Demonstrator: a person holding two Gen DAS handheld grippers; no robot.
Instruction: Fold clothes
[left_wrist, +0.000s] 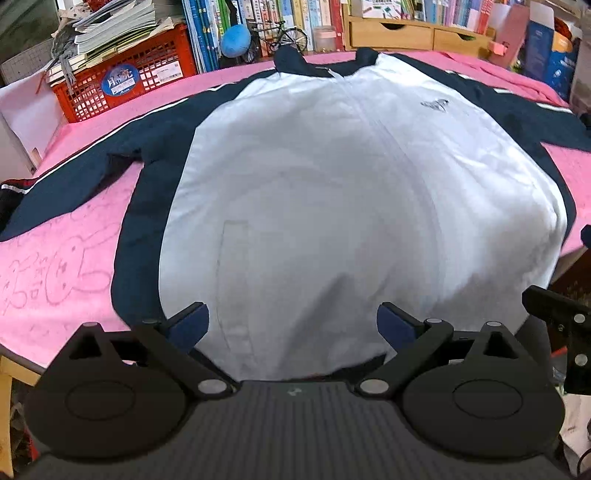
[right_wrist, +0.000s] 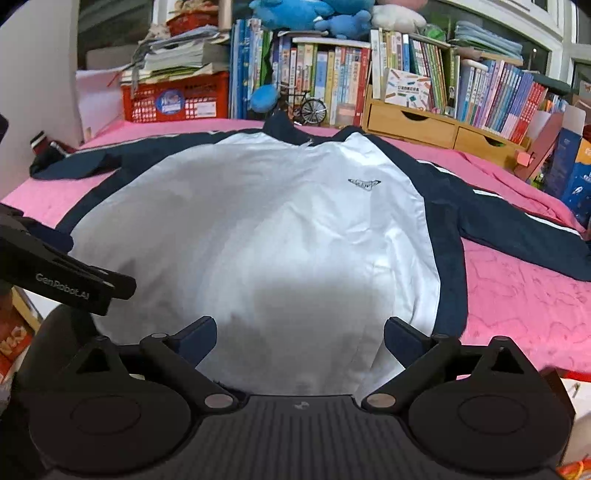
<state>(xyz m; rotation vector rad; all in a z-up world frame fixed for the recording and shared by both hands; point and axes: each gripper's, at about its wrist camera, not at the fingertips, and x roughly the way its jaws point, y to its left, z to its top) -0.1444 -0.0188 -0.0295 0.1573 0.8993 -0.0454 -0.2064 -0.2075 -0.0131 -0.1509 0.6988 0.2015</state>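
Spread wide and empty, the left tool (left_wrist: 293, 319) is held just over the near hem of the jacket (left_wrist: 332, 184), which lies flat, front up, on the pink-covered surface (left_wrist: 66, 280); a sleeve is best pinched at its smooth, slippery cuff. Ahead of the right tool (right_wrist: 300, 334), equally gaping, thin white panels and navy sleeves are seen.

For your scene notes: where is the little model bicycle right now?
The model bicycle stands at the back of the pink cloth, just beyond the jacket collar, against the books.
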